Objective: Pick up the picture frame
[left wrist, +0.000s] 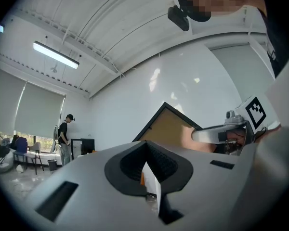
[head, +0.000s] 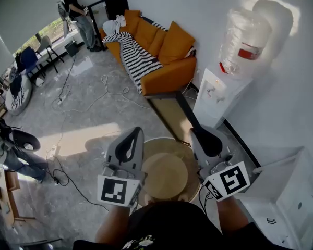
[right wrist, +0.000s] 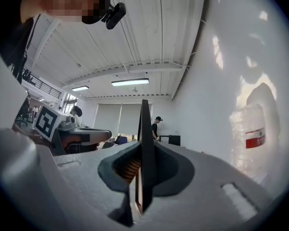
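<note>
The orange sofa (head: 159,43) fills the head view at 12 o'clock, with a striped blanket (head: 135,59) over its near end. The water dispenser (head: 219,90) stands against the white wall at 2 o'clock. A round wooden table (head: 164,176) sits close in at 6 o'clock, between the 2 grippers.

The picture frame (head: 169,117) is just past that table, near the centre of the view. It is a flat tan panel with a thin dark border, tilted, and its right edge runs into the right gripper (head: 201,134). I cannot tell whether its lower edge is clear of the floor.

The right gripper view shows the frame edge-on. It is a narrow dark strip standing upright between the jaws, which are closed on it and only slightly parted. The left gripper (head: 136,135) at 7 o'clock has its jaws together with nothing in them.

The frame looks light and stiff, but it is wide for 1 pinch on its rim, so it will probably swing or twist about the grip. Any glass in it would be fragile, and the smooth border may slip. A second hold on the opposite edge, at 9 o'clock from the first, should steady it.
</note>
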Demonstrator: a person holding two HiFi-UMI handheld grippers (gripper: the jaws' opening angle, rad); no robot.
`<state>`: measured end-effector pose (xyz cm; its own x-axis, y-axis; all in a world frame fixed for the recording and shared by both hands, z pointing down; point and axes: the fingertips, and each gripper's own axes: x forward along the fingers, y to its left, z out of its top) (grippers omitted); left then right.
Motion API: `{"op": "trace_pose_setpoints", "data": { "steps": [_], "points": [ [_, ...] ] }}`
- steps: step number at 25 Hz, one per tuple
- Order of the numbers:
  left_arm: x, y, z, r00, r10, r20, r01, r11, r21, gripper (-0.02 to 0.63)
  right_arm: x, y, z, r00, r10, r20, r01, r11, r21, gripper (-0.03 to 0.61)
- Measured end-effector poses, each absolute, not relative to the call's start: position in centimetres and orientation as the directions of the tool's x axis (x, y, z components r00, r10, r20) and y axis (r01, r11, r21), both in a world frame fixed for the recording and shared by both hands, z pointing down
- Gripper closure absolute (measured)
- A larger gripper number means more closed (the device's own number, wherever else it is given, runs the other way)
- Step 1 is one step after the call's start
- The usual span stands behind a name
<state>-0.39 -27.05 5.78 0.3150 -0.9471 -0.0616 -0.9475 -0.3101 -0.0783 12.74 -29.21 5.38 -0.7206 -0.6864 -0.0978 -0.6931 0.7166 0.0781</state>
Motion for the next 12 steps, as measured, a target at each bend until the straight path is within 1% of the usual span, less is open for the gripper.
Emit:
{"op": "trace_pose_setpoints", "data": {
  "steps": [7, 12],
  "points": [
    [-1.17, -27.31, 6.01, 0.299, -0.95, -0.093, -0.95, -0.287, -0.123, 0.6, 12.51, -29.05, 5.33, -0.72, -0.687, -0.102, -0.694, 0.714, 0.094, 0.525],
    [-0.55, -27.18, 6.17, 0.297, -0.954, -0.051, -0.954, -0.293, -0.069, 0.6, 12.42, -28.85, 5.36, -0.72, -0.686, -0.105, -0.694, 0.713, 0.097, 0.525]
  ]
}}
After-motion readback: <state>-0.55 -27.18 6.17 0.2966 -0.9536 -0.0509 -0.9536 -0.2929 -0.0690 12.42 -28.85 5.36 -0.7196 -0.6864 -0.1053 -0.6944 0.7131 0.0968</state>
